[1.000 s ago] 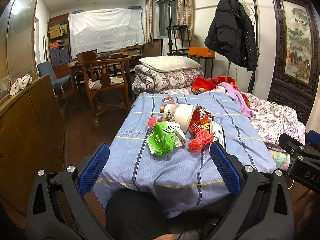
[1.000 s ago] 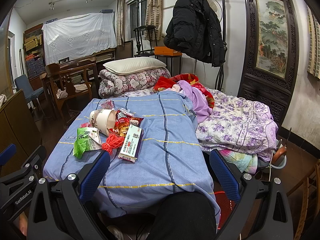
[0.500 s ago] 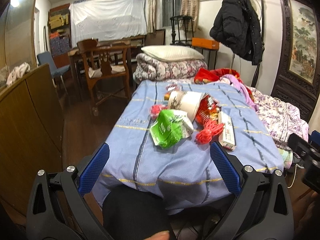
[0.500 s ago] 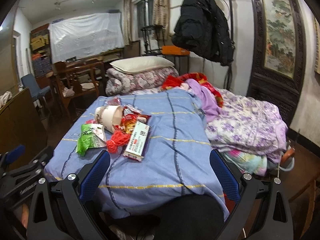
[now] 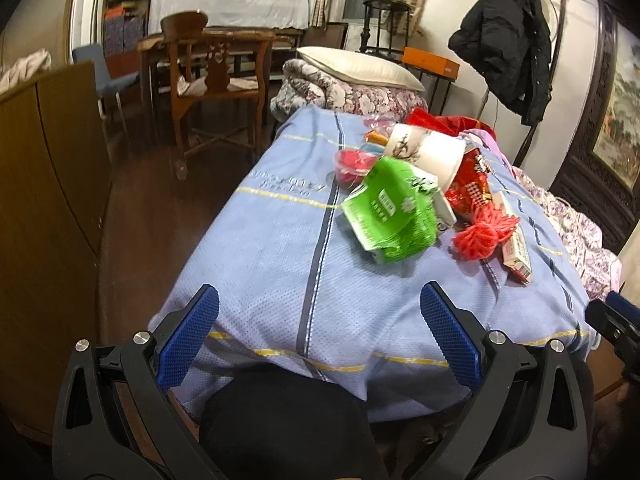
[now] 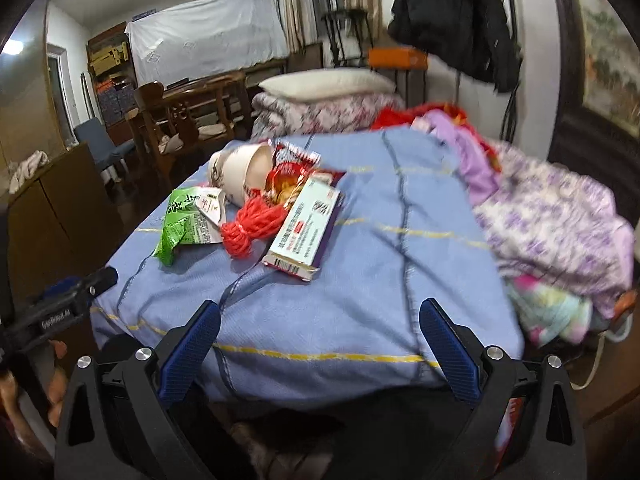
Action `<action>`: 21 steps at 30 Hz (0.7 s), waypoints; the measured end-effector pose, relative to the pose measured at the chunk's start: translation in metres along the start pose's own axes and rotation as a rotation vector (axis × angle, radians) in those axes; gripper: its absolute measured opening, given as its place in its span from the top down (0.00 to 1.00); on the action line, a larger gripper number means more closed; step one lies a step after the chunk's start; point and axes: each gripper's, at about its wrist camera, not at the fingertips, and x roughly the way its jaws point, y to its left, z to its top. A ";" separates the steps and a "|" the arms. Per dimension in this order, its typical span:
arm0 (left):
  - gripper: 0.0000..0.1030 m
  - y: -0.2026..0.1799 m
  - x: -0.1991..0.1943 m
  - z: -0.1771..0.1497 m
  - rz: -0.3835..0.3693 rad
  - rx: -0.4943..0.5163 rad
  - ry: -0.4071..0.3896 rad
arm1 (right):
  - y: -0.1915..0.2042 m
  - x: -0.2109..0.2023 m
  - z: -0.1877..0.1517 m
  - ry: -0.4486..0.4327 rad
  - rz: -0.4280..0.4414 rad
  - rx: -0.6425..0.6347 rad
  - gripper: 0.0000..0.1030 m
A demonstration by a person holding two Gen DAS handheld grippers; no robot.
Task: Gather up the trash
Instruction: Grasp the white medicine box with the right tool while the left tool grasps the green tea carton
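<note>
both claws, the left gripper point(image 5: 320, 312) and the right gripper point(image 6: 320, 316), are spread wide and hold nothing over the near edge of the blue bedspread point(image 5: 280, 248). farther up the bed the trash lies bunched together: a green wrapper point(image 5: 390, 210), red string point(image 6: 250, 226), a flat carton point(image 6: 304, 228), then a tipped paper bowl point(image 6: 244, 170).

Only legible text: "GenRobot.AI" on the left hand-held gripper point(image 6: 56, 312) body, right wrist view. Package and blanket print too blurred to read.
</note>
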 end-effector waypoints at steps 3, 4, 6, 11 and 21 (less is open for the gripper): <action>0.07 0.003 0.006 -0.004 -0.003 -0.010 0.006 | 0.002 0.026 0.010 0.042 0.041 0.024 0.06; 0.07 0.004 0.009 -0.006 0.000 -0.009 0.004 | 0.002 0.033 0.013 0.048 0.043 0.031 0.06; 0.07 0.003 0.016 -0.008 0.009 -0.006 0.006 | 0.000 0.050 0.023 0.064 0.048 0.051 0.07; 0.07 0.005 0.032 -0.012 0.004 -0.011 0.045 | -0.003 0.086 0.037 0.123 0.058 0.081 0.24; 0.07 -0.008 0.037 0.021 -0.066 0.021 0.035 | 0.001 0.094 0.048 0.122 0.077 0.038 0.54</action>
